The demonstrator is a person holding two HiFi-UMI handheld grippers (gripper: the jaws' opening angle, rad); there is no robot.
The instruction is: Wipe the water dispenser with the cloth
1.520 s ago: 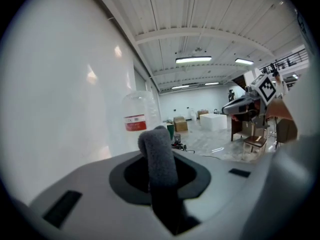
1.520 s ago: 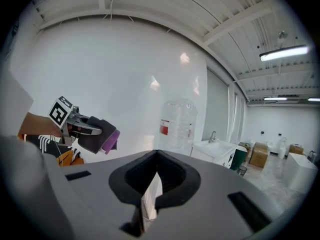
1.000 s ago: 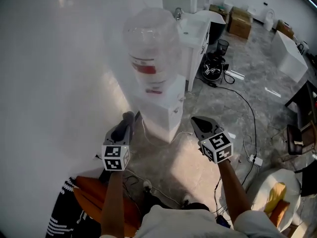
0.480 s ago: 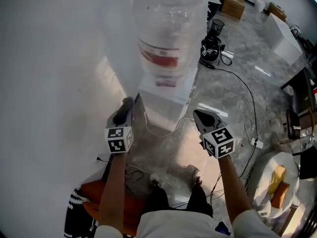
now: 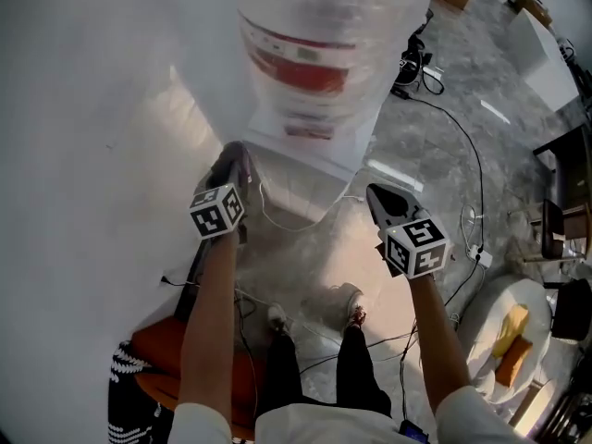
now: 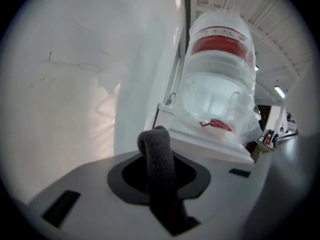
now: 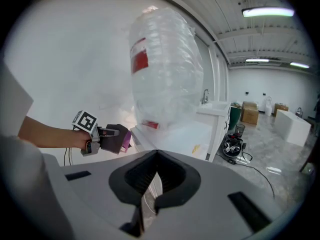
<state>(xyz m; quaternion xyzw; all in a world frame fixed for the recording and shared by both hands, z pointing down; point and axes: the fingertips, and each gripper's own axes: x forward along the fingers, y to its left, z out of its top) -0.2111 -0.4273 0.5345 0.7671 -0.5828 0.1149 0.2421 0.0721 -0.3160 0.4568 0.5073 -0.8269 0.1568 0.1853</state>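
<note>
The water dispenser (image 5: 301, 169) is white and carries a big clear bottle (image 5: 324, 44) with a red label. It fills the top of the head view. My left gripper (image 5: 231, 166) is shut on a dark grey cloth (image 5: 237, 154), close by the dispenser's left corner. In the left gripper view the cloth (image 6: 160, 164) sticks up between the jaws of the left gripper (image 6: 159, 134), with the dispenser top (image 6: 210, 143) and bottle (image 6: 220, 79) just beyond. My right gripper (image 5: 387, 202) is shut and empty, in front of the dispenser. Its view shows the bottle (image 7: 165, 69) and the left gripper (image 7: 112, 138).
A white wall (image 5: 83, 109) runs along the left, right beside the dispenser. Cables (image 5: 467, 174) and a power strip (image 5: 478, 253) lie on the marble floor to the right. An orange object (image 5: 157, 359) sits low left, a white round seat (image 5: 499, 331) low right. A sink counter (image 7: 220, 111) stands behind.
The view has closed in on the dispenser, and the bottle now looms larger. Both grippers are nearer to it, the left one with the cloth up at its left corner.
</note>
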